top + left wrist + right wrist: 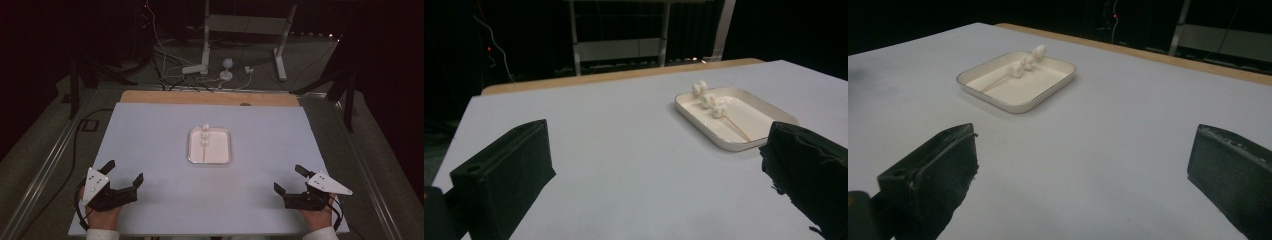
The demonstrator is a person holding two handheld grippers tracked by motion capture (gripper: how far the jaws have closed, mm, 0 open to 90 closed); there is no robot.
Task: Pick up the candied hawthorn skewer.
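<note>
On pale table (150, 150): tray (223, 159); dark room.

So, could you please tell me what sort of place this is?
Probably a lab recording station: a pale covered table in a dark room, loose cables on the floor, and a white equipment stand behind.

We see a dim room: grey floor (40, 145), white stand (245, 25), loose cables (165, 60) behind the desk (150, 130).

A dim lab: bare white table (150, 150), black curtains, loose floor cables (165, 55), metal stand frame (245, 25).
</note>
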